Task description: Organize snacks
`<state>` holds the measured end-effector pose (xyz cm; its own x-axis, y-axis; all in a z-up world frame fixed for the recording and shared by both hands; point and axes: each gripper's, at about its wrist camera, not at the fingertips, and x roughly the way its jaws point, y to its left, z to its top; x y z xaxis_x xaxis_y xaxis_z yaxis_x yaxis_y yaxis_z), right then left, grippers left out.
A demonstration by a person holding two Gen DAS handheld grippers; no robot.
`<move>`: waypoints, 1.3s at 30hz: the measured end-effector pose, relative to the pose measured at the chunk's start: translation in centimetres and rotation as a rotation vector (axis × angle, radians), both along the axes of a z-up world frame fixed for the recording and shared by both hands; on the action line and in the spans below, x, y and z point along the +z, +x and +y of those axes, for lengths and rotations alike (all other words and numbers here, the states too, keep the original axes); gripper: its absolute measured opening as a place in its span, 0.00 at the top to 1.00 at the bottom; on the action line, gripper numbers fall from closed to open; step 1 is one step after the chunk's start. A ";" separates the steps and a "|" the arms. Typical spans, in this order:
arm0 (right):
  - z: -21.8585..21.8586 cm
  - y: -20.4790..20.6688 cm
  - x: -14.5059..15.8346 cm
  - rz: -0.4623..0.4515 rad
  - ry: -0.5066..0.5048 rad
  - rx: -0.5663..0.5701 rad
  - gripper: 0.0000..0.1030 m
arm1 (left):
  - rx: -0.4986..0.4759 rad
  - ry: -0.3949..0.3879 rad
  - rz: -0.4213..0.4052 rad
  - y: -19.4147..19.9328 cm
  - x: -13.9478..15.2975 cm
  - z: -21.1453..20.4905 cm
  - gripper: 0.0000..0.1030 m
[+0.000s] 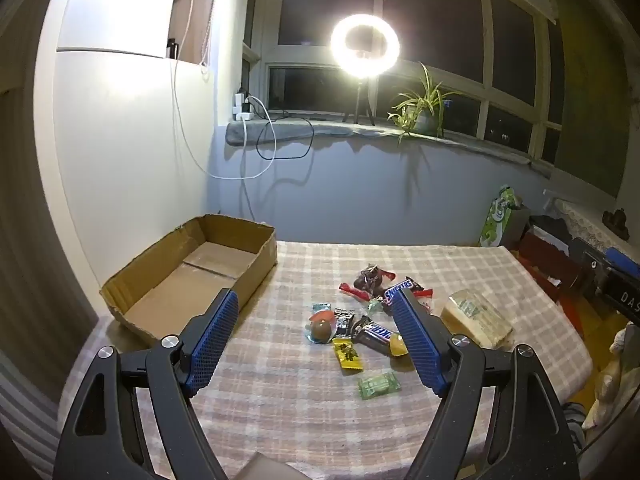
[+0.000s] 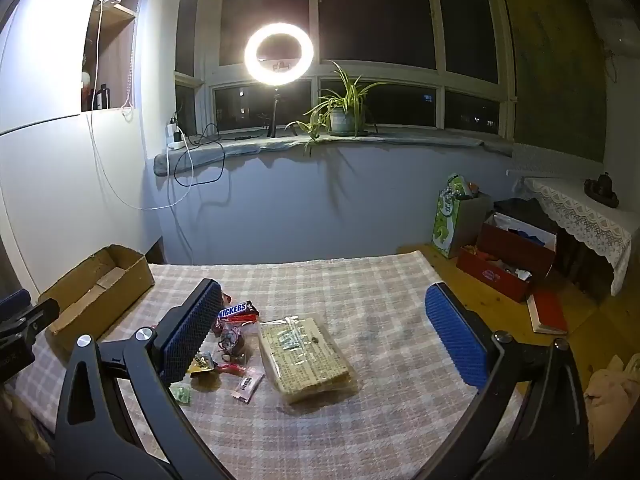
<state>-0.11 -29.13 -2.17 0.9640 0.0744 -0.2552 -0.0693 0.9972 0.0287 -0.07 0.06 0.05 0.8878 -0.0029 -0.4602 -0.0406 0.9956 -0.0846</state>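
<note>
A pile of small snacks lies on the checked tablecloth point(image 1: 280, 392): Snickers bars point(image 1: 374, 334) point(image 2: 236, 310), a yellow packet point(image 1: 348, 355), a green candy point(image 1: 378, 386) and a round brown sweet point(image 1: 321, 330). A large clear-wrapped cracker pack point(image 1: 478, 318) point(image 2: 306, 354) lies to their right. An empty cardboard box point(image 1: 192, 280) point(image 2: 96, 288) stands at the left. My left gripper point(image 1: 316, 304) is open above the pile. My right gripper point(image 2: 324, 296) is open above the cracker pack. Both are empty.
A ring light point(image 1: 365, 45) and a potted plant point(image 1: 424, 112) stand on the windowsill behind. A green gift bag point(image 2: 450, 216) and red boxes point(image 2: 508, 260) sit on the floor to the right. A lace-covered shelf point(image 2: 580, 208) is at the far right.
</note>
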 end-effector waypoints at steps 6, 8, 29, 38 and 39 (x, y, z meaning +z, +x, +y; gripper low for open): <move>0.0 0.0 0.0 -0.004 -0.021 -0.005 0.00 | -0.005 0.024 0.026 0.2 0.1 -0.1 0.23; 0.0 0.1 0.0 -0.004 -0.019 -0.003 0.00 | -0.007 0.023 0.028 0.3 0.1 0.0 0.23; 0.1 0.1 0.2 -0.008 -0.018 -0.001 0.00 | 0.014 0.011 0.003 0.0 0.0 0.4 0.23; 0.2 0.0 0.3 -0.010 -0.018 -0.001 0.00 | 0.015 0.009 0.003 -0.1 0.3 0.3 0.23; 0.2 0.0 0.3 -0.010 -0.018 -0.001 0.00 | 0.014 0.008 0.003 0.0 0.3 0.3 0.23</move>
